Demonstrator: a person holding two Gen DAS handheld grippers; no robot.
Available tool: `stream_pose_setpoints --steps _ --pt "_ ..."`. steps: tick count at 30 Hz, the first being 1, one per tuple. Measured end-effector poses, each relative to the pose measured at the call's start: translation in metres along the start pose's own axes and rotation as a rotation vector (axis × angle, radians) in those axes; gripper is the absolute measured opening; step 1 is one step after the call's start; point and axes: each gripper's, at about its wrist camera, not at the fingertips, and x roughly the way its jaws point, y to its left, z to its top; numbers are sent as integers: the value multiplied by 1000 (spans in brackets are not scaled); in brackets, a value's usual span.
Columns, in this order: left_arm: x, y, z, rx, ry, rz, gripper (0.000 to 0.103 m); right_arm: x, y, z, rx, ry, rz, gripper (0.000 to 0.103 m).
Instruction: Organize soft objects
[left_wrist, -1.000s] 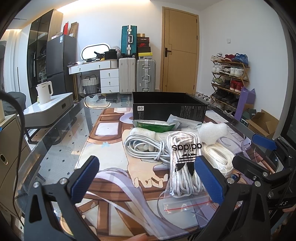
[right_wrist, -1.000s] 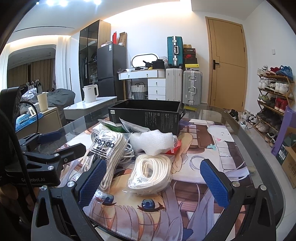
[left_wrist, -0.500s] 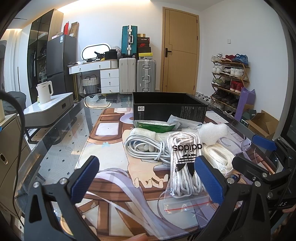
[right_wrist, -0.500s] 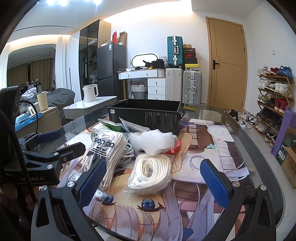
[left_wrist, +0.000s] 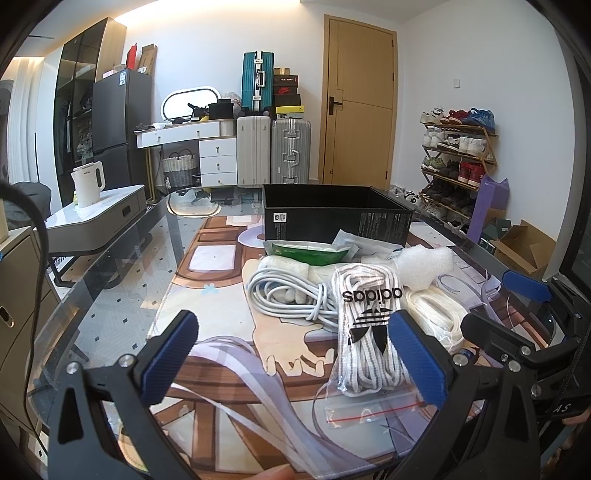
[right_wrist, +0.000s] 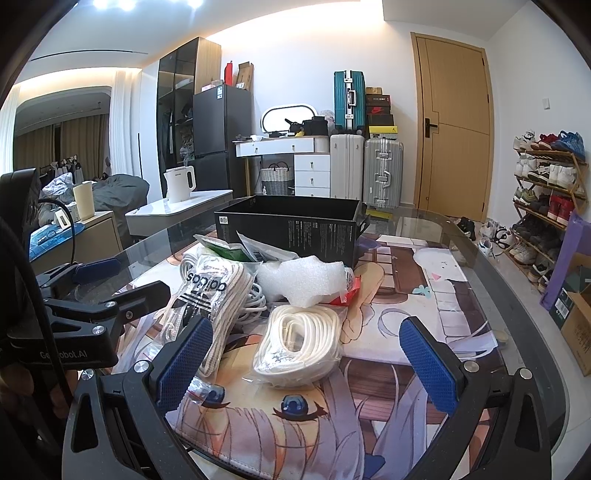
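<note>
1. Left wrist view: the left gripper (left_wrist: 295, 354) hangs with fingers wide apart and nothing between them. The adidas lace bag (left_wrist: 371, 332) lies ahead and to the right, just beside the right pad, its long axis running away toward the black box (left_wrist: 336, 218).
2. Right wrist view: the right gripper (right_wrist: 306, 363) is likewise spread and empty. The cream rope bundle (right_wrist: 301, 345) lies straight ahead between the fingertips, so this hand looks nearer to it.

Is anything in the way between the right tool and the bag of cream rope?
Nothing visible is. The right tool is open, and the bag of cream rope lies right ahead between its fingers on the mat. The adidas laces bag sits off to the left.
</note>
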Motion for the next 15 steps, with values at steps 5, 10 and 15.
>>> stream_pose_setpoints --steps 5,10,15 --pt "0 1 2 -7 -4 -2 103 3 -3 -2 2 15 -4 103" --pt "5 2 0 -8 -6 -6 103 9 -3 -1 0 29 -3 103" --pt "8 2 1 -11 -4 -19 103 18 -4 -1 -2 53 -7 103"
